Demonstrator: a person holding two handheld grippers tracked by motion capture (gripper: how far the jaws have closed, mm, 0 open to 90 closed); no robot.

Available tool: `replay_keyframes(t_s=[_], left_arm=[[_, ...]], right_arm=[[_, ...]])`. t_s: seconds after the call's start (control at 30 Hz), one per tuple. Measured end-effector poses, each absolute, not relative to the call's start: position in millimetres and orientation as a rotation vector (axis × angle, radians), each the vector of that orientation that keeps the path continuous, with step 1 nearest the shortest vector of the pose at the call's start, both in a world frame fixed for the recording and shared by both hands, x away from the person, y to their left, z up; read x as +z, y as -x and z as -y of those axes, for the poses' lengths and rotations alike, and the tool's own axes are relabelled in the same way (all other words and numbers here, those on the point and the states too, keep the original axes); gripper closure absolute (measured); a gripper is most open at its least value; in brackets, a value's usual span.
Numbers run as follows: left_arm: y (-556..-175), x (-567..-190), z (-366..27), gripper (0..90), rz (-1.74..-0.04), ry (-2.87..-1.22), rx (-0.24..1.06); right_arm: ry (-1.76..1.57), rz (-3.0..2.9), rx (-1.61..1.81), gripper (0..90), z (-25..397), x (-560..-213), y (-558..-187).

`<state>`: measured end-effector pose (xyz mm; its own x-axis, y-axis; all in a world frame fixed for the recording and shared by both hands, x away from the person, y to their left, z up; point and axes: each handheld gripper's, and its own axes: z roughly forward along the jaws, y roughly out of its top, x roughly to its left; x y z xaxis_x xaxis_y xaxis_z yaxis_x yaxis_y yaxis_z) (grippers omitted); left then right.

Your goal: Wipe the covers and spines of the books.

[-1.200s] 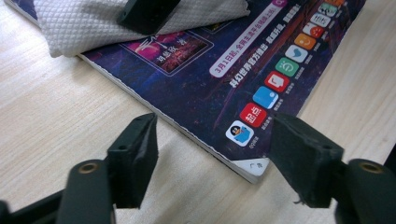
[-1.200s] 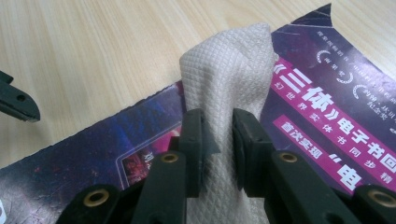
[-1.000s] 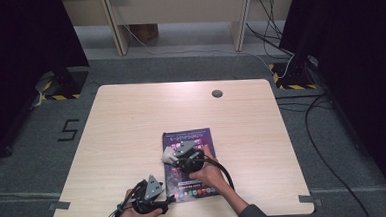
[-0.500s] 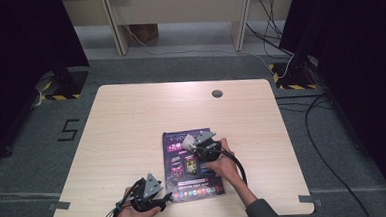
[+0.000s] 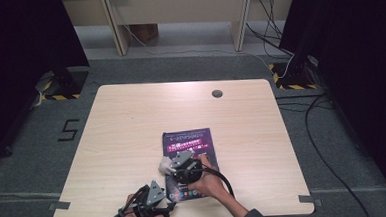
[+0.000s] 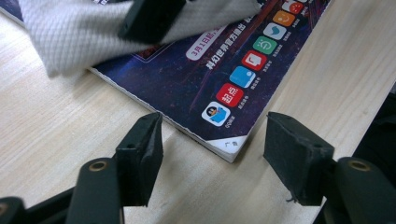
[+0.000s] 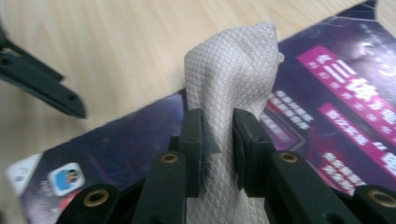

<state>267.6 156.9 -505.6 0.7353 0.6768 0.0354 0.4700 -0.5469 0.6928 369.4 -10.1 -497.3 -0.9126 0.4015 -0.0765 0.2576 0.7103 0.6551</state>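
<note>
The right tool point(image 7: 217, 140) pinches a white cloth point(image 7: 231, 79) and holds it on the purple booklet point(image 5: 191, 156), which lies flat on the surface point(image 5: 132, 126). The left tool point(image 6: 212, 154) gapes wide, its jaws either side of the booklet's near corner.
</note>
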Motion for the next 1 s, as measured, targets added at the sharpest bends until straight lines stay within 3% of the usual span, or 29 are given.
replay_keyframes(t_s=[0.47,1.0], left_arm=[[-275,-506,-162,45.5,-0.859,-2.273,0.452],[-274,-506,-159,48.9,-0.837,-2.265,0.420]], right_arm=[[-0.568,-2.681,0.972,75.3,25,-497,-378],[-0.900,-2.463,0.847,75.3,116,-495,-420]])
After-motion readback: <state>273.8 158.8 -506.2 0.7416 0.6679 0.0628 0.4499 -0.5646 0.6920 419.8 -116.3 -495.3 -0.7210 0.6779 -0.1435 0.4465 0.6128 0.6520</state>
